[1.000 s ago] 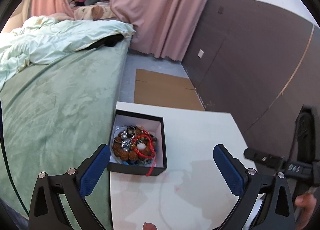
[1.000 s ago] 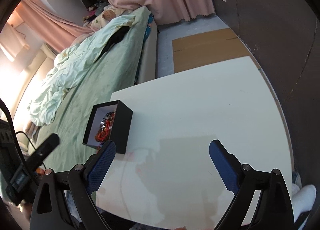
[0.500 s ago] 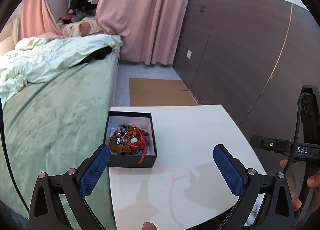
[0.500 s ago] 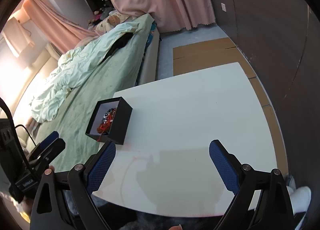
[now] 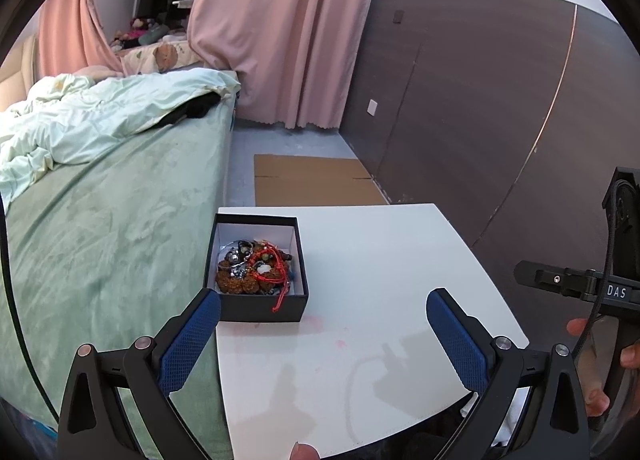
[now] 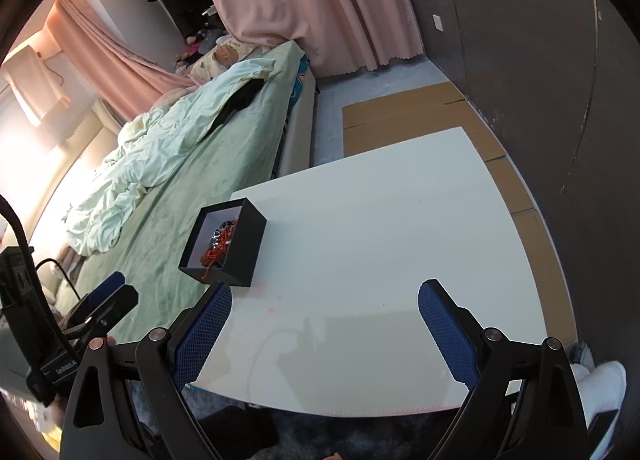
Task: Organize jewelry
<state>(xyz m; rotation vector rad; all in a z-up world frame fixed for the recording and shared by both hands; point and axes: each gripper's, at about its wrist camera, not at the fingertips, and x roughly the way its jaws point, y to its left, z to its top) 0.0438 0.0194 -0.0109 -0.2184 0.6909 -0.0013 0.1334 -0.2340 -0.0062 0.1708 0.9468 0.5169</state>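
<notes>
Both tongs stand spread wide and empty. The left tongs (image 5: pixel 323 302) hang above the near part of the white counter (image 5: pixel 384 260), with the black box (image 5: pixel 256 266) just beyond their left blue pad. The right tongs (image 6: pixel 325 296) hover over the bare near half of the counter, the same box off to their left.

The box sits at the counter's left edge, beside the bed (image 5: pixel 100 219), open-topped. Inside lies a tangled heap of jewelry (image 5: pixel 253 270): brown beads, silvery pieces, and a red cord (image 5: pixel 280 292) that trails over the near wall. These pieces look light, limp and likely to snag on each other, so lifting one may drag its neighbours along. The loose red cord, or a single bead strand at the top of the heap, seems the easiest place to pinch. The box itself looks stiff but light and could slide if nudged.

The counter is smooth, with faint pink smudges. Beyond are a grey floor, flattened cardboard (image 5: pixel 312 179), pink curtains (image 5: pixel 280 31) and a dark panelled wall (image 5: pixel 480 99).
</notes>
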